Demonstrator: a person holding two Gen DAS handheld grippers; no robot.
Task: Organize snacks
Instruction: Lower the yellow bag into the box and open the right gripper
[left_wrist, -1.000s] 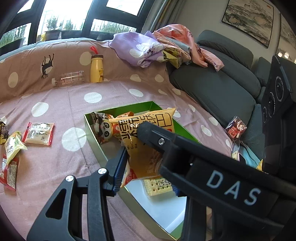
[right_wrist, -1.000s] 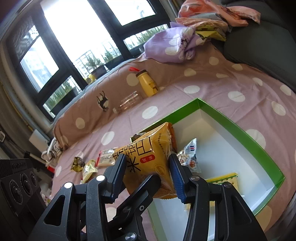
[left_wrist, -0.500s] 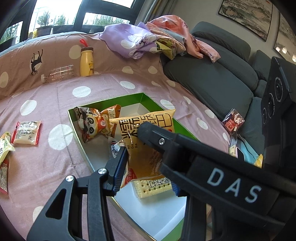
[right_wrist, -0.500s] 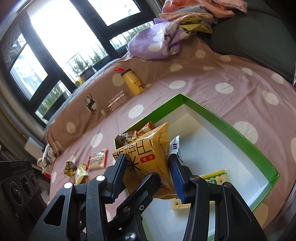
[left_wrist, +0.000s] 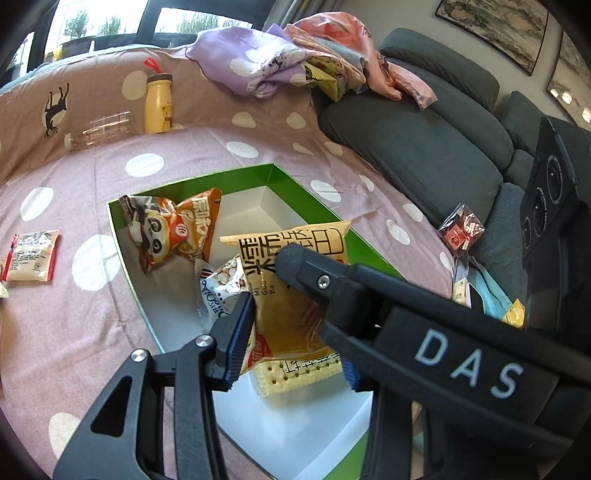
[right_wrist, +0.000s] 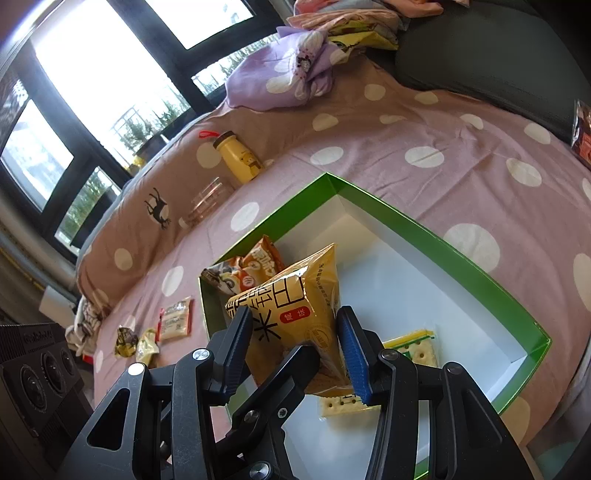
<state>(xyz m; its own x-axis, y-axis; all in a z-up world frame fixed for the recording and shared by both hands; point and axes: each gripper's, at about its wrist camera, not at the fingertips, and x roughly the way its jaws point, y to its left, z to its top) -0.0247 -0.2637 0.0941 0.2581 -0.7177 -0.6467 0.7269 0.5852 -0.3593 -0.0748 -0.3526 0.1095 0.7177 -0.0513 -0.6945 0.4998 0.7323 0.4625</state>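
A yellow snack bag (left_wrist: 291, 295) with large Chinese characters hangs over the green-walled white box (left_wrist: 306, 188). Both grippers close on it: my left gripper (left_wrist: 295, 339) pinches its lower part, and my right gripper (right_wrist: 295, 350) grips the same bag (right_wrist: 295, 314). In the box lie a panda snack bag (left_wrist: 170, 229), a small white packet (left_wrist: 218, 291) and a cracker pack (left_wrist: 295, 373). The box also shows in the right wrist view (right_wrist: 443, 243), with the cracker pack (right_wrist: 410, 350) under the bag.
Loose snack packets lie on the polka-dot blanket to the left (left_wrist: 33, 254) (right_wrist: 177, 317). A yellow bottle (left_wrist: 159, 105) and a clear bottle (left_wrist: 99, 129) stand at the back. A grey sofa (left_wrist: 424, 147) with a red packet (left_wrist: 461, 229) is at the right, clothes piled behind.
Both grippers have carried the yellow bag further over the box and lower. More of the box's contents show under and left of the bag.
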